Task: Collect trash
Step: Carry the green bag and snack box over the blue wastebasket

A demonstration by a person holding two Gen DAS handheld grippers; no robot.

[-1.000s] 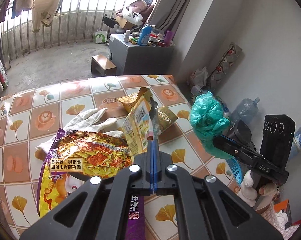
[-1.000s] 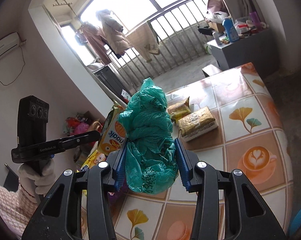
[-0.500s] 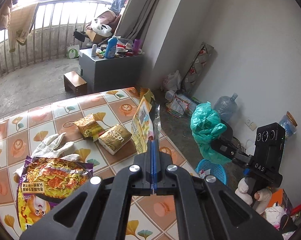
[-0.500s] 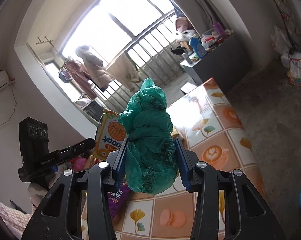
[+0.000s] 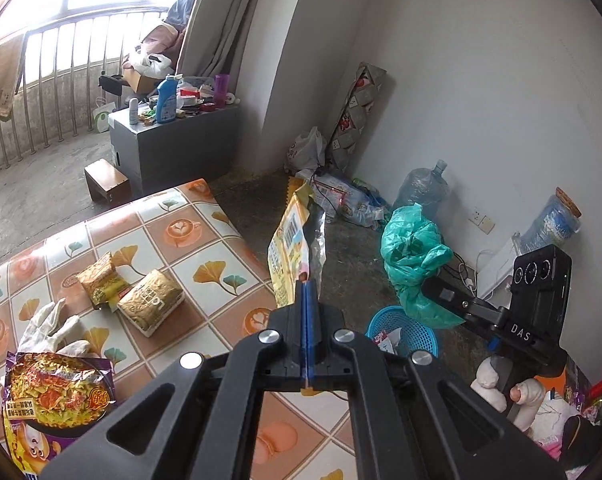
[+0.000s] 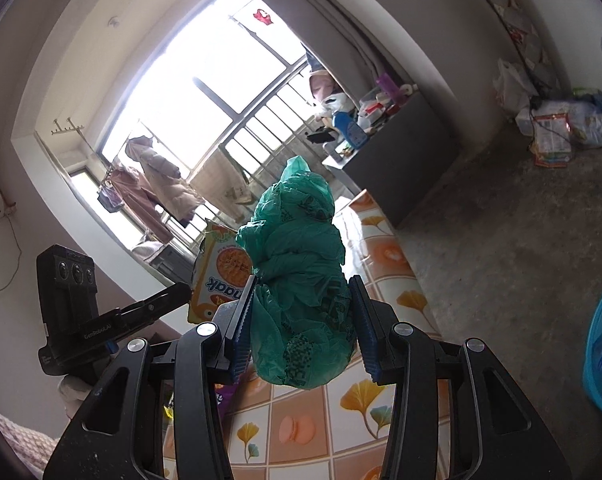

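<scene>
both grippers loaded, blue basket on the floor beyond the table

nearest to me, the left gripper (image 5: 307, 284) had its blue pads pressed together on the bottom edge of a yellow snack wrapper (image 5: 291, 240), which stood upright from the tips, its foil inside showing on one side. the same wrapper showed in the right wrist view (image 6: 219, 270), printed with a round cracker, held out beside the other load.

the right gripper (image 6: 303, 312) had its fingers (image 6: 243, 320) part way apart, clamping a crumpled green plastic bag (image 6: 301, 280) that bulged above and below them. from the left wrist view the bag (image 5: 413, 260) hung in the air past the table edge, above and just beside the blue basket (image 5: 405, 332) standing on the concrete floor. the basket held some paper scraps; in the right wrist view only its rim (image 6: 599, 344) showed at the far right.

below the left gripper lay the table (image 5: 217, 276), covered in a cloth of ginkgo leaves and coffee cups. on it, closest, was a purple instant noodle packet (image 5: 57, 396), a white glove (image 5: 49, 332) touching its upper edge, then two small gold snack packs (image 5: 135, 294) side by side near the middle.

farther off, a water jug (image 5: 421, 192) and a pile of bags stood against the wall, and a grey cabinet (image 5: 177, 144) crowded with bottles sat by the barred balcony window.
</scene>
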